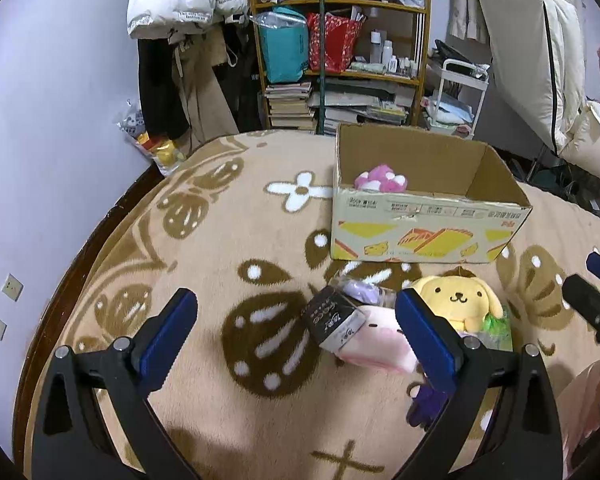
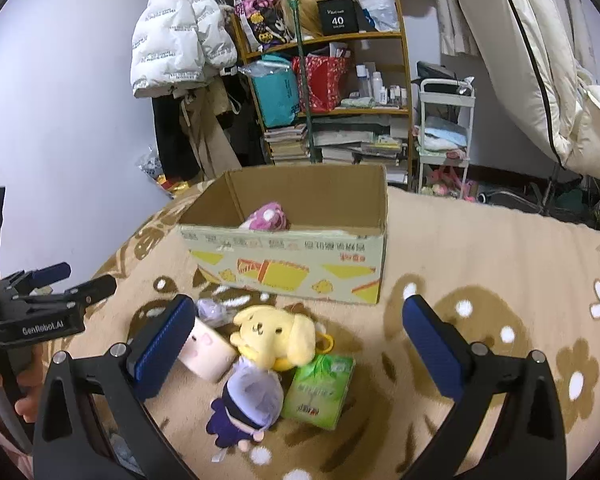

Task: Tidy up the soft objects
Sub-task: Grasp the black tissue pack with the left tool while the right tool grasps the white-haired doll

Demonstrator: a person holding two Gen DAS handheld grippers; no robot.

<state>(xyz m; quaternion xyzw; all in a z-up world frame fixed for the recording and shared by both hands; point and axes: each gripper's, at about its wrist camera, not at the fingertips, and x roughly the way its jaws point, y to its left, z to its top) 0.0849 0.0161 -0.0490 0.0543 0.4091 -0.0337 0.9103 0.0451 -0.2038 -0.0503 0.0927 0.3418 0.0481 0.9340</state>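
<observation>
An open cardboard box (image 1: 420, 220) (image 2: 292, 268) stands on the tan patterned blanket (image 1: 220, 240) (image 2: 480, 260), with a pink plush (image 1: 380, 178) (image 2: 268, 216) inside. In front of the box lies a pile: a yellow dog plush (image 1: 456, 300) (image 2: 272, 332), a pink block plush (image 1: 376, 344) (image 2: 206, 350), a purple-haired doll (image 2: 248, 404), a green tissue pack (image 2: 320, 388) and a black pack (image 1: 332, 322). My left gripper (image 1: 300, 336) (image 2: 76, 280) hangs open just left of the pile. My right gripper (image 2: 298, 346) (image 1: 592, 286) is open above the pile, holding nothing.
A wooden shelf (image 1: 340, 60) of bags and books, hanging coats (image 1: 172, 0) and a white trolley (image 1: 456, 96) stand behind the bed. The bed's dark rim (image 1: 72, 280) runs along the left wall. A hand (image 2: 24, 404) holds the left gripper's handle.
</observation>
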